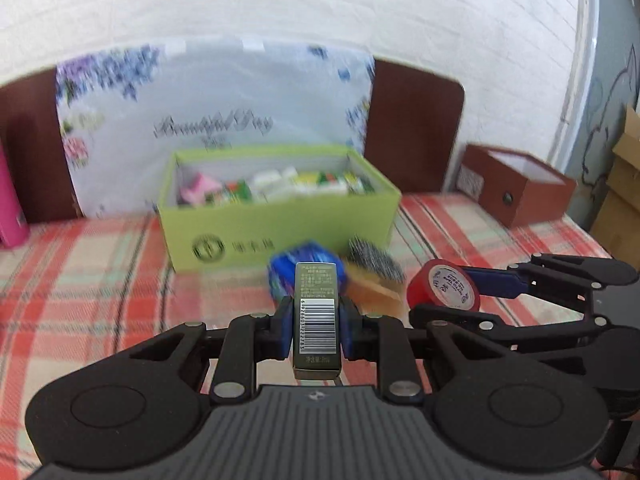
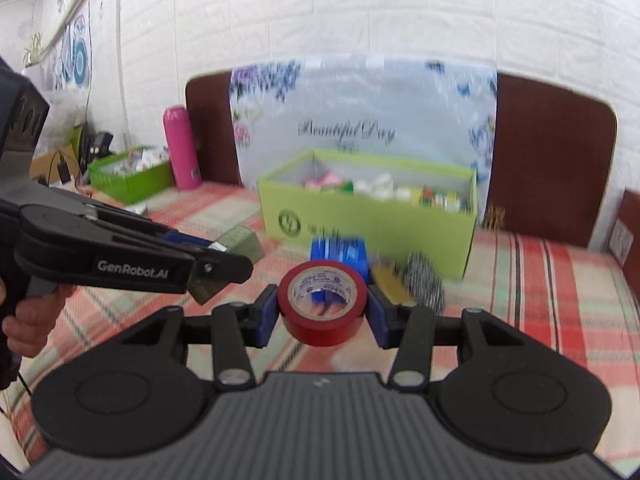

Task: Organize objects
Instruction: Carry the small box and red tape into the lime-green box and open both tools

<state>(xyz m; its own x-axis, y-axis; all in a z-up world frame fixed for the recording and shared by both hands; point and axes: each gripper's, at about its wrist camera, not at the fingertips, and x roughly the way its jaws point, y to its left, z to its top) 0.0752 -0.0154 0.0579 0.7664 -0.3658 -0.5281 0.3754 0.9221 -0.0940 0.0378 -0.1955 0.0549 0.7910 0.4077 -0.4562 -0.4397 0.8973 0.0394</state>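
Note:
My left gripper (image 1: 316, 324) is shut on a small olive-green carton with a barcode (image 1: 317, 320), held above the plaid tablecloth; it also shows in the right wrist view (image 2: 236, 244). My right gripper (image 2: 323, 312) is shut on a red tape roll (image 2: 322, 304), also seen in the left wrist view (image 1: 443, 286). Ahead stands an open light-green box (image 1: 280, 224) (image 2: 372, 216) filled with several small packets. In front of it lie a blue object (image 1: 308, 264) (image 2: 340, 252), a yellow-tan item (image 2: 390, 286) and a metal scouring ball (image 1: 374, 260) (image 2: 426, 282).
A floral board (image 1: 216, 112) leans against a brown headboard behind the green box. A brown open box (image 1: 516, 188) stands at the right. A pink bottle (image 2: 182, 148) and a second green box (image 2: 128, 176) stand at the left.

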